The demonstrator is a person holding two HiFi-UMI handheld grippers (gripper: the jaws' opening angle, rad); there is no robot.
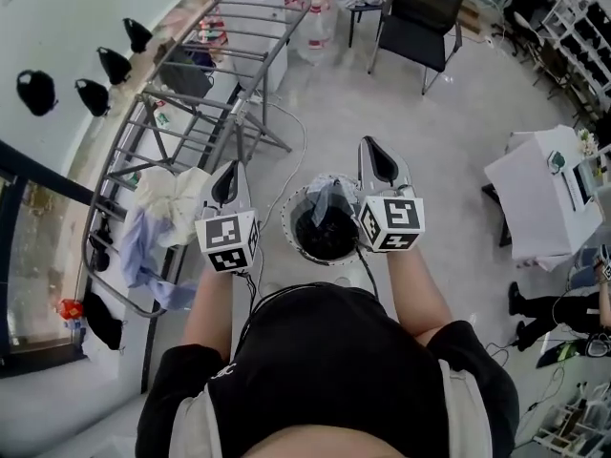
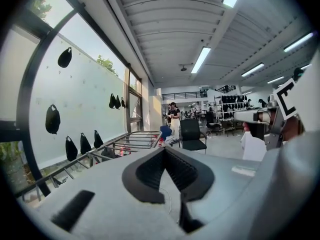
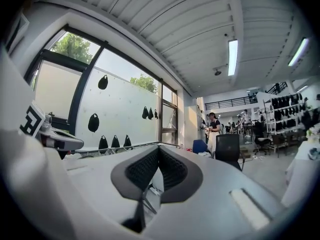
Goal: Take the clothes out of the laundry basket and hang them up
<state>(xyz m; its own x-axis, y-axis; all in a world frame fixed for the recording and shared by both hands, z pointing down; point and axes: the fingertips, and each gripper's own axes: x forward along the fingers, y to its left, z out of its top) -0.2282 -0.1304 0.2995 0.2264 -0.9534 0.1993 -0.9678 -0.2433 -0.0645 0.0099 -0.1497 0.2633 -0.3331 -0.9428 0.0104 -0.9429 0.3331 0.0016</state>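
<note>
In the head view the round laundry basket (image 1: pixel 298 239) stands on the floor straight below my hands, with dark clothes (image 1: pixel 325 232) and a grey garment (image 1: pixel 334 197) in it. My left gripper (image 1: pixel 228 174) hovers over the basket's left side, shut and empty. My right gripper (image 1: pixel 379 153) is over its right rim, also shut with nothing held. The metal drying rack (image 1: pixel 205 93) runs along the window at left; a cream garment (image 1: pixel 177 203) and a pale blue one (image 1: pixel 138 251) hang on its near end. Both gripper views show closed jaws pointing level: left gripper (image 2: pixel 164 153), right gripper (image 3: pixel 158 151).
A black office chair (image 1: pixel 420 12) and water bottles (image 1: pixel 315 22) stand at the far end. A white cabinet (image 1: pixel 539 194) is at right, with a person's feet (image 1: pixel 535 303) beside it. A cable (image 1: pixel 291 165) trails on the floor near the rack. Black bags (image 1: pixel 115 65) hang on the window.
</note>
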